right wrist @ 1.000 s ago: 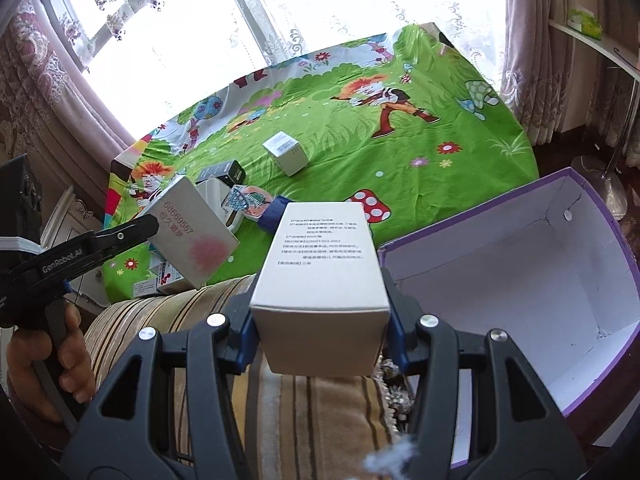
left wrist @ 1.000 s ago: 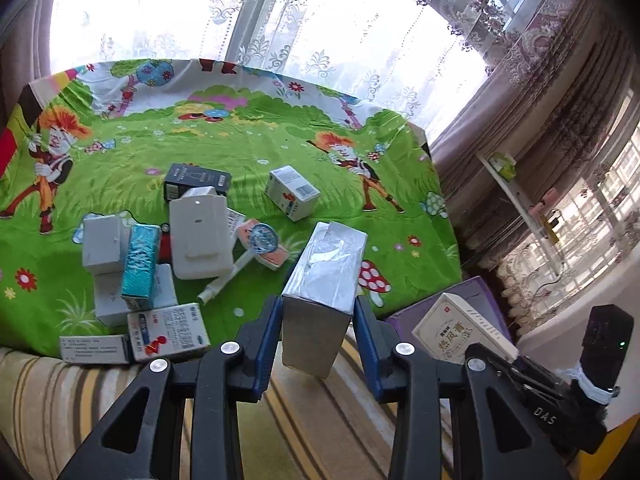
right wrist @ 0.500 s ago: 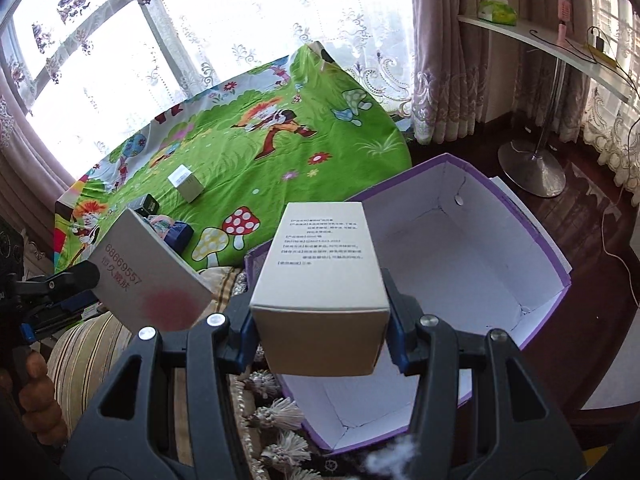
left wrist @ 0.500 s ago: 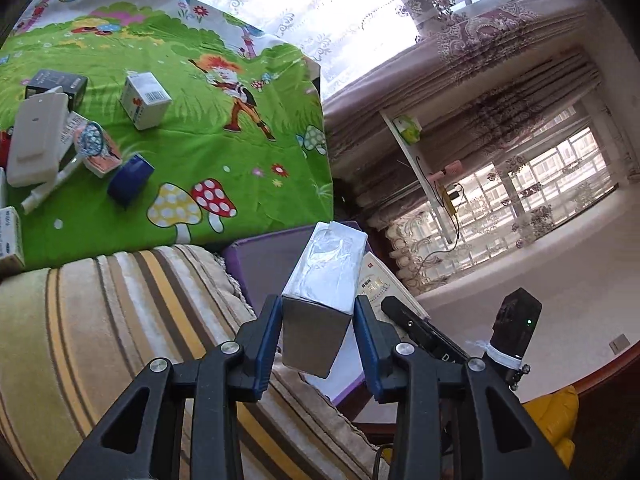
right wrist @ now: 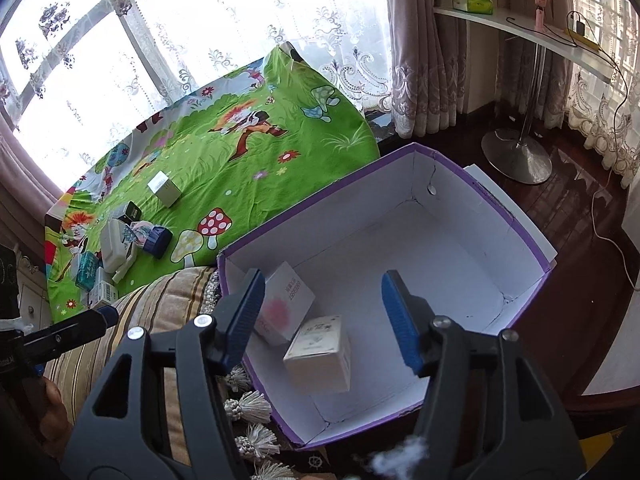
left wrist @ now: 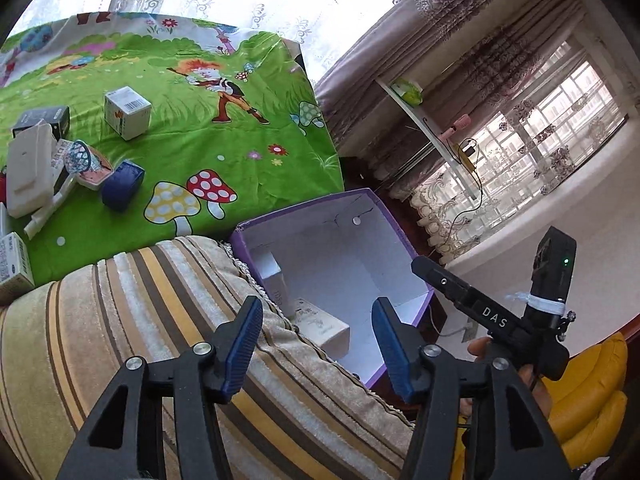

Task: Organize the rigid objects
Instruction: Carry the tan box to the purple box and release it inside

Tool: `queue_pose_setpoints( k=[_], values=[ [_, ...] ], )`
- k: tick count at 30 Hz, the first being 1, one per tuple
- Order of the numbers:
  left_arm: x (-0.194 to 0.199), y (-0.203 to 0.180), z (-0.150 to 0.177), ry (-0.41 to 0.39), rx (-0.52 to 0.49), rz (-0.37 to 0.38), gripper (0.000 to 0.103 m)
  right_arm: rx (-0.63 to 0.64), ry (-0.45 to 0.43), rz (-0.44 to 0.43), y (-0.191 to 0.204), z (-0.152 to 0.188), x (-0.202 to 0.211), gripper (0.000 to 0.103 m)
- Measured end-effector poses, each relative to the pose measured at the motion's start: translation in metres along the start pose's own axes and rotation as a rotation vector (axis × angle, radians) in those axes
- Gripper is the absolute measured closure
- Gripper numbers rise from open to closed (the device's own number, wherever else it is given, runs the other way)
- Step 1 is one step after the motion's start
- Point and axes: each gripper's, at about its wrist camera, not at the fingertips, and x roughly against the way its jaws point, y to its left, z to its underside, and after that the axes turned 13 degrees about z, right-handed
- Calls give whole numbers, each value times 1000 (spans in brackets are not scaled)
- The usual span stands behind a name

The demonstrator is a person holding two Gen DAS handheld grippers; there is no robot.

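Two cartons, the pink-marked carton [right wrist: 286, 304] and the cream carton [right wrist: 320, 354], are lodged in the purple box's [right wrist: 520, 220] near-left corner, both the left tongs [left wrist: 318, 346] and the right tongs [right wrist: 322, 318] are spread and empty, and fetching another of the scattered boxes [left wrist: 127, 113] from the green cloth [left wrist: 240, 152] is judged next.

From my left wrist view, the cushion [left wrist: 168, 320] hides the lower part of both cartons [left wrist: 324, 326] in the purple box [left wrist: 384, 216]; their print is too small to read.
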Motion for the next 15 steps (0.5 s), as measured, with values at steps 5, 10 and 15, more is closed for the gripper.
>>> queue_pose_setpoints(
  k=[5, 10, 15],
  values=[
    [16, -4, 3, -35, -63, -109, 45, 63, -69, 49, 18, -2, 14, 17],
    [47, 12, 9, -136, -68, -224, 45, 102, -95, 75, 36, -3, 20, 14],
    [83, 35, 20, -189, -63, -312, 45, 185, -138, 71, 58, 2, 24, 14]
  ],
)
